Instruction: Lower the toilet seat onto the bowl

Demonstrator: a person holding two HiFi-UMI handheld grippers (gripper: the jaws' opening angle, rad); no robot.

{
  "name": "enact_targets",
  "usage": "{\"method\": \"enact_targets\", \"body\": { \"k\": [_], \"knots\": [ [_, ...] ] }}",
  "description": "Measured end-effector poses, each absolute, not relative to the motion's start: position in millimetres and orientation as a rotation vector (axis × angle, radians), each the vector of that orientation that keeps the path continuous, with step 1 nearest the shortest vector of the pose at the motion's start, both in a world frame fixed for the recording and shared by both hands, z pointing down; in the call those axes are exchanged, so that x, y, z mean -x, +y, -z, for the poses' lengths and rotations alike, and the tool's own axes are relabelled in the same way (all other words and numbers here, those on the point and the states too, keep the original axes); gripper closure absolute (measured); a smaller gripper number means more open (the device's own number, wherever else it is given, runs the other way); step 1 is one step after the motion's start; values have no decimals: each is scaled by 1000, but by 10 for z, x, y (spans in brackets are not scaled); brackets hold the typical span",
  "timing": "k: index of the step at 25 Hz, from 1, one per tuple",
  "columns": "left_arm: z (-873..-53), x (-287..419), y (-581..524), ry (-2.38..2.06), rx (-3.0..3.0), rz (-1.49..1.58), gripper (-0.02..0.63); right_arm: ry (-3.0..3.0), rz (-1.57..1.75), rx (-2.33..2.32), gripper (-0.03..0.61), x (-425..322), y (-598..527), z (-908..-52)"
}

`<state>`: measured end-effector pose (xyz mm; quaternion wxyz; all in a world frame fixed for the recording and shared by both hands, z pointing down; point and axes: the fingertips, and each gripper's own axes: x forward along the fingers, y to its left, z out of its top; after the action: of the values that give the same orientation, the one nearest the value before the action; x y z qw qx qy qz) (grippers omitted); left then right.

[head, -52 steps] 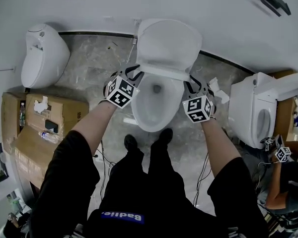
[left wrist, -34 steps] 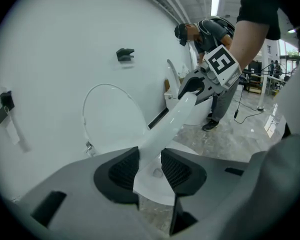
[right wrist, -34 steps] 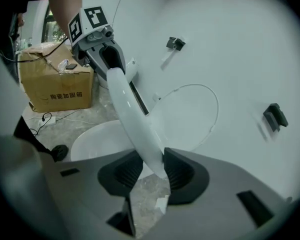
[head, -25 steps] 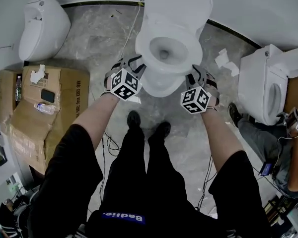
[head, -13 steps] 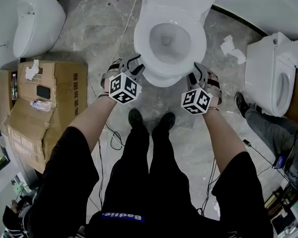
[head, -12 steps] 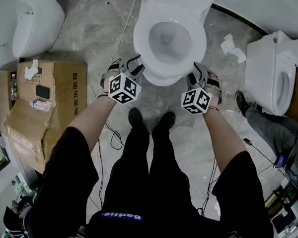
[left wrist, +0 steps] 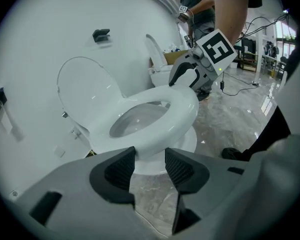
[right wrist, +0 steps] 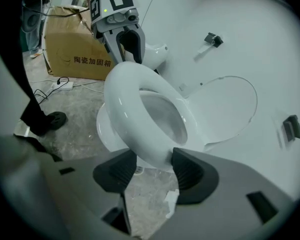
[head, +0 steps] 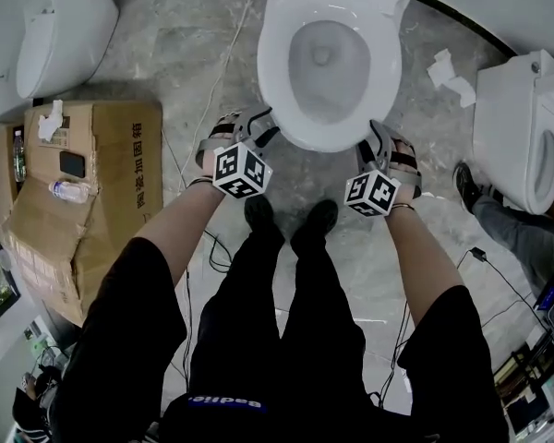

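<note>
White toilet seat (head: pixel 279 90), grey marbled floor (head: pixel 166 63), brown box (head: pixel 111 164).

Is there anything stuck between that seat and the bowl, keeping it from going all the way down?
Nothing visible. The toilet seat lies flat on the bowl with no gap showing. The left gripper and right gripper have just been opening their jaws, each with the toilet's front edge between them, not squeezed.

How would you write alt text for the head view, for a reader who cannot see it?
Seen from above, a white toilet seat lies down on its bowl, and the left gripper and right gripper flank its front rim. Their fingers have just been opening, with the rim between each pair.
</note>
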<state>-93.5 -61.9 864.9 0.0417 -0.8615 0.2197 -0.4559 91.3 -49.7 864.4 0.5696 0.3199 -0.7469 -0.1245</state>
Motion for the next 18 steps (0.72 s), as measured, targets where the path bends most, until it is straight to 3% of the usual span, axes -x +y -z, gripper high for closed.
{"method": "enact_targets", "body": {
  "k": [18],
  "knots": [
    [-9600,923,-340,622,2839,1638,425,-1704,147,-527,362,-876,-180,-9602]
  ]
}}
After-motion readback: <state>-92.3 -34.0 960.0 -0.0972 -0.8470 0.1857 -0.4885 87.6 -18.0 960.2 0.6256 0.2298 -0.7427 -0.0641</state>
